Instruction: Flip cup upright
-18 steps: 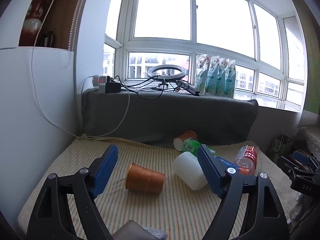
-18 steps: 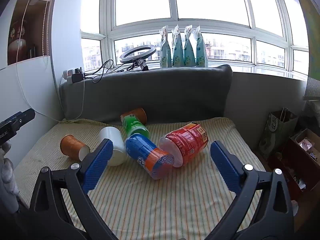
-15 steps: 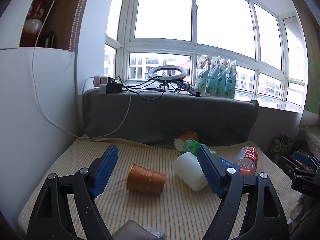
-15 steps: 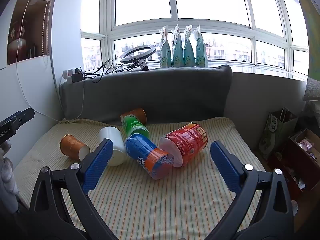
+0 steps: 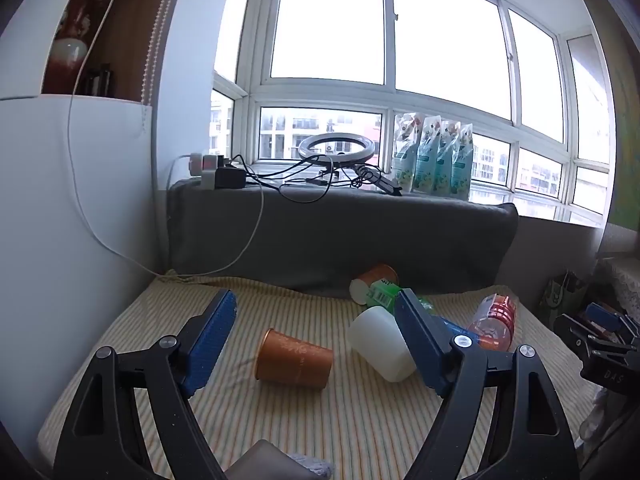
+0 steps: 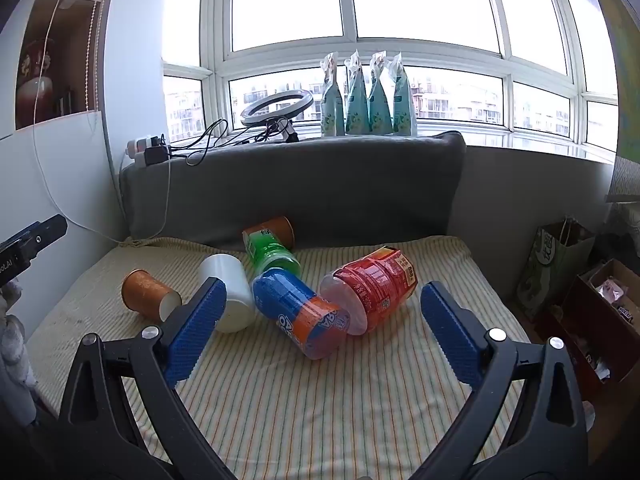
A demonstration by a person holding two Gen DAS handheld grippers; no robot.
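Several cups lie on their sides on the striped cloth [image 6: 320, 392]. An orange paper cup [image 5: 294, 360] lies between my left gripper's [image 5: 316, 322] open jaws, farther off; it also shows in the right wrist view [image 6: 149, 295]. A white cup [image 5: 380, 343] [image 6: 230, 296] lies beside it. A blue-and-orange cup [image 6: 300, 316], a red cup [image 6: 370, 288], a green cup [image 6: 272, 254] and another orange cup [image 6: 280, 228] lie behind. My right gripper [image 6: 320, 308] is open and empty, short of the blue and red cups.
A grey padded backrest [image 6: 296, 188] runs behind the cups. A ring light [image 6: 276, 106], cables and several pouches [image 6: 366, 98] stand on the sill. A white wall [image 5: 60, 220] is at left. Bags and boxes [image 6: 560, 264] sit right of the cloth.
My left gripper has shifted slightly; the orange cup sits a little lower-right and closer in its view. The right gripper has barely moved.
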